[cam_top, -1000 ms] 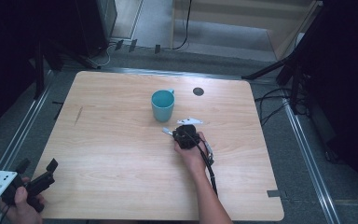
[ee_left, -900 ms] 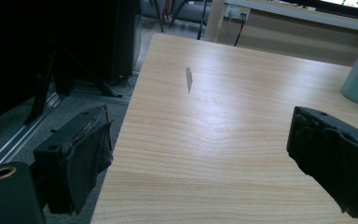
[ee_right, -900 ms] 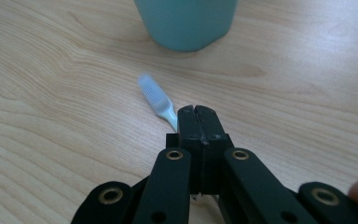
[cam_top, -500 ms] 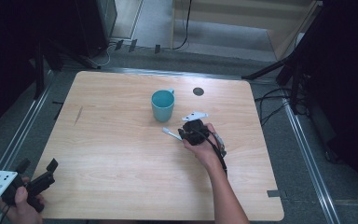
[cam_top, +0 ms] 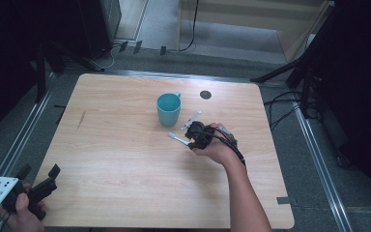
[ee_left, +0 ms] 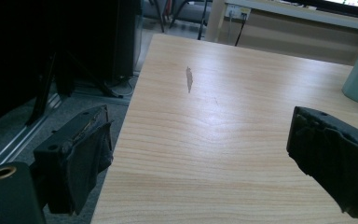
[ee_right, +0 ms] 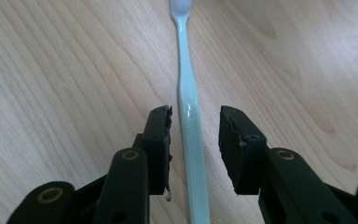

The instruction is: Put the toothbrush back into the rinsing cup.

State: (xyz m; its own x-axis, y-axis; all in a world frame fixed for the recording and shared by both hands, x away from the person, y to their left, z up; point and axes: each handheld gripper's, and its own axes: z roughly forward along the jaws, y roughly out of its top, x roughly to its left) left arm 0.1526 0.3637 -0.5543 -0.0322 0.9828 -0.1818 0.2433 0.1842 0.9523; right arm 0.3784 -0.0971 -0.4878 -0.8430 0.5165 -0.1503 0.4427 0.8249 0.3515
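Since the earlier frame, the right gripper [ee_right: 194,122] had lifted slightly off the pale wooden tabletop [cam_top: 125,154] and shifted a little to the right, and its jaws had just been opening, so that the slim, pale mint-green plastic toothbrush [ee_right: 187,98] lay free between them rather than pinched. In the right gripper view the toothbrush rested flat on the wood, its ribbed handle running between the two black pads [ee_right: 158,140] with a clear gap on each side and its rounded head pointing away. In the high view it lay just beside the teal ceramic mug [cam_top: 168,109], to the mug's right and apart from it.

Such a toothbrush looked light and stiff, though glossy and narrow, so it could easily twist or slide in a loose pinch. The ribbed stretch of handle seemed the best place to grip, across its width and near the middle for balance.

Down at the table's near left corner, the left gripper [cam_top: 37,186] hung idle, its jaws wide apart and holding nothing, with bare wood between them in its own view.
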